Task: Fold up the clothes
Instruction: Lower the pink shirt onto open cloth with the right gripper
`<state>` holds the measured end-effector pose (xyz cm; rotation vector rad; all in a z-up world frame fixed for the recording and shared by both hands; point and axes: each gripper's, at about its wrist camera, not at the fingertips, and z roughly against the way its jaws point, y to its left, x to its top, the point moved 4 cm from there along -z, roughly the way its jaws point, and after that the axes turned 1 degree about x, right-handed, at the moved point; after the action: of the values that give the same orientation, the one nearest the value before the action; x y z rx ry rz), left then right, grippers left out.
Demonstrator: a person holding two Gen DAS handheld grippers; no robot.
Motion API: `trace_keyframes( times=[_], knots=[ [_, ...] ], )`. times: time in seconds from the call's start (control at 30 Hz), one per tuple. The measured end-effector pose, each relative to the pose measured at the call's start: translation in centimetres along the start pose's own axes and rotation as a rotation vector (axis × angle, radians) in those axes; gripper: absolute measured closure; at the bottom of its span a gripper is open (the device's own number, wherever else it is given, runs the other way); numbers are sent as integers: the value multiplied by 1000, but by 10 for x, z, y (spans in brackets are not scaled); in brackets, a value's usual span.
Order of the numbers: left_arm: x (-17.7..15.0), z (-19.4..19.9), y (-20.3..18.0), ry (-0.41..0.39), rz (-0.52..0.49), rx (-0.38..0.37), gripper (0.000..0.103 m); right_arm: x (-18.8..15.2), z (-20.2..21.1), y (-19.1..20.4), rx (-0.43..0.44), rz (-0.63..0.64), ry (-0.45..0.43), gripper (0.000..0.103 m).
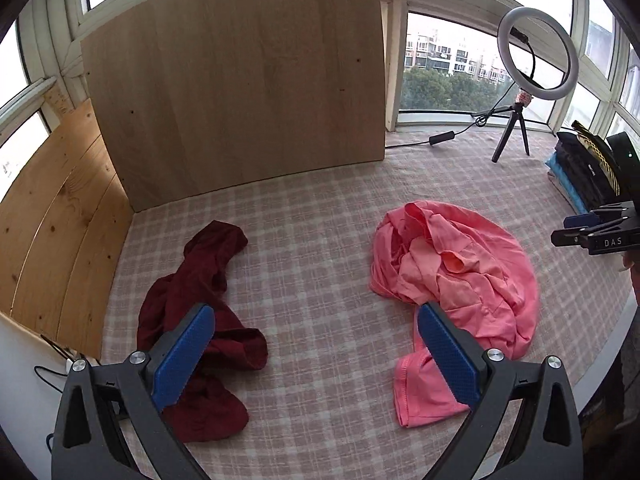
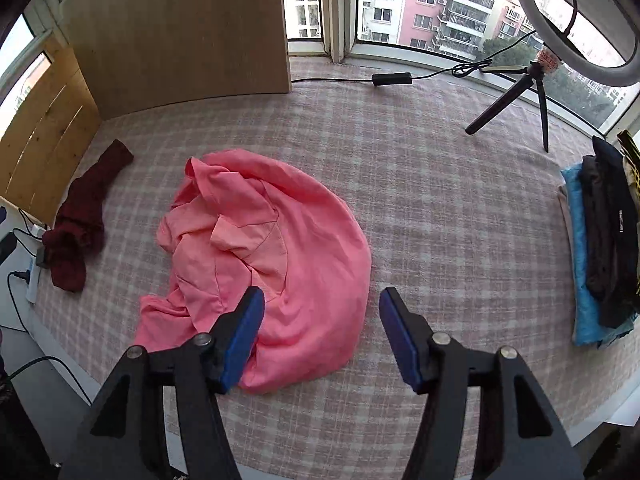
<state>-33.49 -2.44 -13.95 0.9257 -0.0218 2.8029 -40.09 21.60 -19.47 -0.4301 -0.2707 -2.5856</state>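
Blue ribbed pads are seen closest in both wrist views, and on each gripper the jaws stand apart with nothing between them. From the left gripper [image 1: 316,344], a crumpled maroon garment [image 1: 200,320] is partly covered by the left-hand pad, while the lower hem of a pink garment [image 1: 452,280] is cut off by the right-hand pad. From the right gripper [image 2: 322,340], the same pink garment [image 2: 264,248] is shown bunched on the checked cloth [image 2: 440,208] that covers the desk, its near edge hidden behind one pad; the maroon garment [image 2: 80,224] lies well apart at the far left. At the right edge of the left wrist view, the right gripper [image 1: 592,228] is seen, and the letters "DAS" can be read on its black body; the rest of that marking is cut off. A stack of folded clothes [image 2: 600,240] sits at the right side of the desk; small white lettering on a dark piece is too small to be read. A ring light [image 1: 538,54] on a tripod stands near the window, its top cut off in the right wrist view. A wooden board [image 1: 236,80] is propped upright at the back.
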Motion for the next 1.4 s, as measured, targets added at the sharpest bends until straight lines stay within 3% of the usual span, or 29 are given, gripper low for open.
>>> trace_keyframes(
  times=[0.07, 0.13, 0.3, 0.33, 0.37, 0.4, 0.47, 0.53, 0.63, 0.7, 0.8, 0.87, 0.97, 1.0, 1.03, 1.1, 1.27, 1.37, 1.4],
  knots=[
    [1, -23, -27, 30, -23, -30, 1, 8, -22, 25, 20, 60, 16, 44],
    [-1, -38, -38, 66, -22, -14, 1, 17, -47, 52, 24, 140, 33, 44],
    [-18, -46, -26, 118, 41, 36, 1, 30, -113, 105, 106, 239, 99, 44],
    [-21, -45, -21, 128, 51, 55, 1, 30, -123, 112, 116, 262, 110, 51],
    [-25, -44, -15, 136, 59, 79, 1, 31, -127, 114, 137, 263, 119, 68],
    [-27, -42, -9, 141, 67, 97, 1, 31, -125, 111, 166, 248, 129, 98],
    [-29, -40, -3, 143, 81, 111, 1, 31, -114, 103, 217, 223, 121, 100],
    [-27, -41, -2, 142, 102, 121, 1, 34, -81, 82, 205, 204, 48, 100],
    [-19, -50, -15, 142, 78, 97, 1, 37, -29, 24, 147, 106, -61, 100],
    [-12, -58, -29, 147, 55, 87, 1, 30, 1, -29, 37, -17, -135, 100],
    [-2, -69, -58, 146, 12, 33, 1, 5, 29, -128, -301, -208, -128, 99],
    [4, -77, -80, 151, -34, 1, 1, -13, 20, -159, -354, -240, -34, 97],
    [10, -91, -114, 164, -120, -27, 1, -24, 6, -167, -258, -206, -25, 92],
    [11, -95, -123, 173, -144, -28, 1, -26, 1, -159, -216, -170, -29, 82],
    [10, -99, -130, 182, -171, -25, 1, -27, -6, -145, -171, -121, -33, 63],
    [8, -108, -140, 198, -219, -8, 1, -29, -20, -118, -82, -21, -41, 45],
    [5, -146, -137, 265, -209, 53, 2, -29, -73, -42, 48, 227, 22, 44],
    [3, -157, -132, 289, -161, 10, 20, -32, -104, -5, 58, 386, 69, 44],
    [1, -158, -130, 299, -143, -14, 31, -32, -112, 1, 44, 422, 81, 44]
  ],
)
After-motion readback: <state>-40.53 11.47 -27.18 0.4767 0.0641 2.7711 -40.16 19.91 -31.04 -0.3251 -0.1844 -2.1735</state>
